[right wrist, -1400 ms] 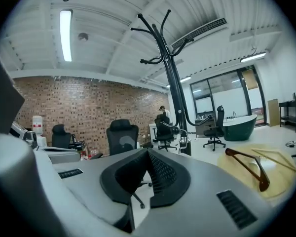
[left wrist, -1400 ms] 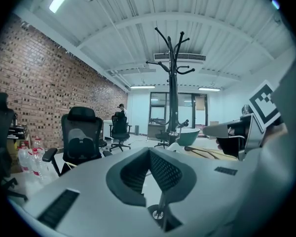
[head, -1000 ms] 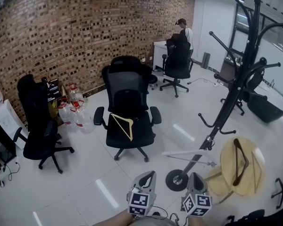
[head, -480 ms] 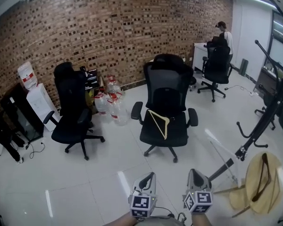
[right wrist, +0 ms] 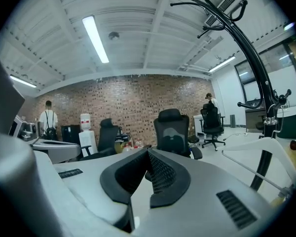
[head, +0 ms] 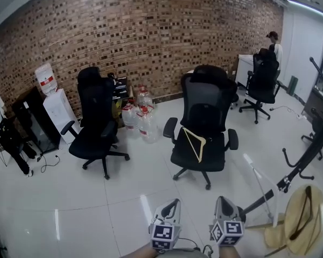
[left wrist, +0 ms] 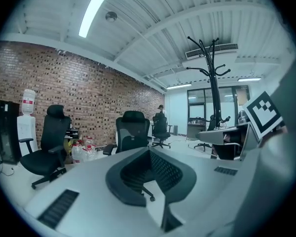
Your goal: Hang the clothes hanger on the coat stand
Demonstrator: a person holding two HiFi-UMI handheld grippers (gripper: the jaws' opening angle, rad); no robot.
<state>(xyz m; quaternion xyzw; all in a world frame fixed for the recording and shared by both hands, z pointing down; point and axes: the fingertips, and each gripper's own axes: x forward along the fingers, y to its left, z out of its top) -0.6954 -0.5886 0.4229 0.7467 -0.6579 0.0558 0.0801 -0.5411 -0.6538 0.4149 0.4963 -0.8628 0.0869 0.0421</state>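
A cream wooden hanger (head: 195,144) lies on the seat of a black office chair (head: 204,122) in the middle of the room. The black coat stand (head: 307,160) leans in at the right edge of the head view. It rises tall in the left gripper view (left wrist: 213,98) and in the right gripper view (right wrist: 254,58). A dark hanger (head: 303,213) rests on a round wooden stool (head: 312,233) beside the stand. My left gripper (head: 175,203) (left wrist: 149,152) and right gripper (head: 220,200) (right wrist: 147,154) sit side by side at the bottom, both shut and empty, well short of the chair.
A second black chair (head: 97,128) stands at the left, with water bottles (head: 142,117) and a water dispenser (head: 54,104) by the brick wall. A thin white frame (head: 261,184) leans near the stand. A person (head: 273,39) stands at the back right, another (right wrist: 48,120) at the left.
The view has swung left: the chair with the hanger has slid rightward in the picture and the coat stand has moved to the right edge. Both grippers stay shut and empty.
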